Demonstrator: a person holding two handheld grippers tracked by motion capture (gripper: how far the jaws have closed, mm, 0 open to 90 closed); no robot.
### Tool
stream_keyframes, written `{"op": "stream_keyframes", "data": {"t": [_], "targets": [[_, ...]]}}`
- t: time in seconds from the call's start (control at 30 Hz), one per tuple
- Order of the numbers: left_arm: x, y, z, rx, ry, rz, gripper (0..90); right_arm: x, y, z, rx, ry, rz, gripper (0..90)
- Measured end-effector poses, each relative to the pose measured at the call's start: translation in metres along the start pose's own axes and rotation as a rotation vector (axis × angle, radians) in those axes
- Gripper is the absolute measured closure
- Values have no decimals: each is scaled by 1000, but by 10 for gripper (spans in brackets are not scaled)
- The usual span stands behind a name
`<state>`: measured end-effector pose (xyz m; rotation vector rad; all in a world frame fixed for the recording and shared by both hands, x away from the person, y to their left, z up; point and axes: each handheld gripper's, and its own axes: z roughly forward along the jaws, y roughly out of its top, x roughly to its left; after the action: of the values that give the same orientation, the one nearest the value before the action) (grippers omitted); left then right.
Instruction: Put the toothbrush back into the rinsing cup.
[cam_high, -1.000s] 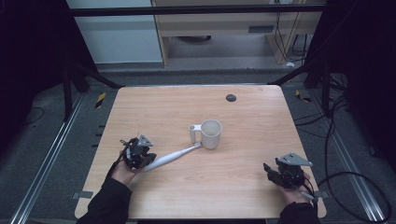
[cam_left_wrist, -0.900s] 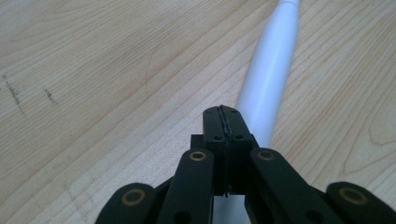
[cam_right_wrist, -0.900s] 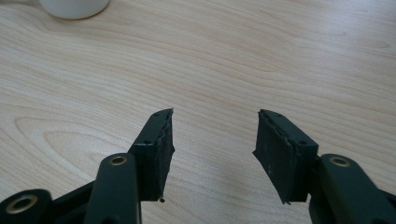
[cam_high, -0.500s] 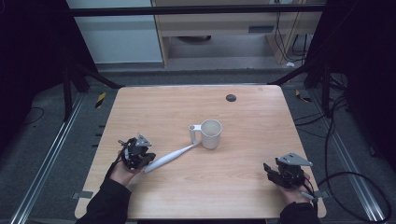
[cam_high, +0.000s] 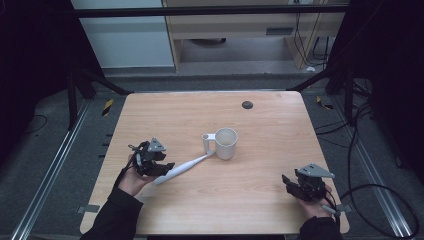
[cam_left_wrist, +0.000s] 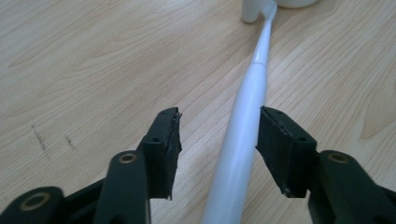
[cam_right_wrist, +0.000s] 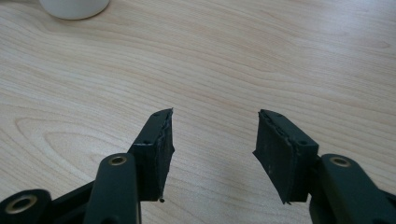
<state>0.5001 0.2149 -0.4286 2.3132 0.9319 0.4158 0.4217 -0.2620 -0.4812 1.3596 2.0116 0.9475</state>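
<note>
A white electric toothbrush (cam_high: 182, 169) lies on the wooden table (cam_high: 260, 125), its head reaching the handle of a white mug (cam_high: 226, 143) at mid-table. My left gripper (cam_high: 166, 167) hovers over the handle end. Its jaws have just been opening, and in the left gripper view the toothbrush (cam_left_wrist: 243, 126) runs between the open gripper (cam_left_wrist: 219, 114), nearer the right pad, with neither pad pressing on it. The mug's handle (cam_left_wrist: 254, 9) shows at the top edge there. My right gripper (cam_high: 288, 182) rests open near the table's front right; nothing is between its fingers (cam_right_wrist: 215, 112).
A small dark round disc (cam_high: 247, 104) sits near the table's far edge. The mug's base (cam_right_wrist: 74, 7) shows at the top left of the right gripper view. Metal rails and cables run along the floor on both sides of the table.
My left gripper's jaws opened off the toothbrush handle, and the hand lifted slightly. The toothbrush stays on the table against the mug. The right gripper has not moved.
</note>
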Motion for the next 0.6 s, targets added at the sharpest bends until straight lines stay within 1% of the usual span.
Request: {"op": "stream_keyframes", "data": {"t": [0.13,0.23,0.3,0.4,0.47,0.53,0.6], "targets": [[-1,7,0,-6,-3,19,427,0,0,1,-1,-1,-5,459],[-2,13,0,0,0,39,408,0,0,1,0,-1,-7,458],[-2,17,1,2,-2,42,402,0,0,1,2,-2,-5,458],[-1,23,4,18,-5,49,395,0,0,1,3,-2,-8,458],[-1,26,6,19,-11,48,395,0,0,2,4,-2,-11,458],[0,28,9,31,-21,46,398,0,0,2,5,-2,-10,458],[0,30,13,49,-26,53,400,0,0,2,5,-1,-10,457]]}}
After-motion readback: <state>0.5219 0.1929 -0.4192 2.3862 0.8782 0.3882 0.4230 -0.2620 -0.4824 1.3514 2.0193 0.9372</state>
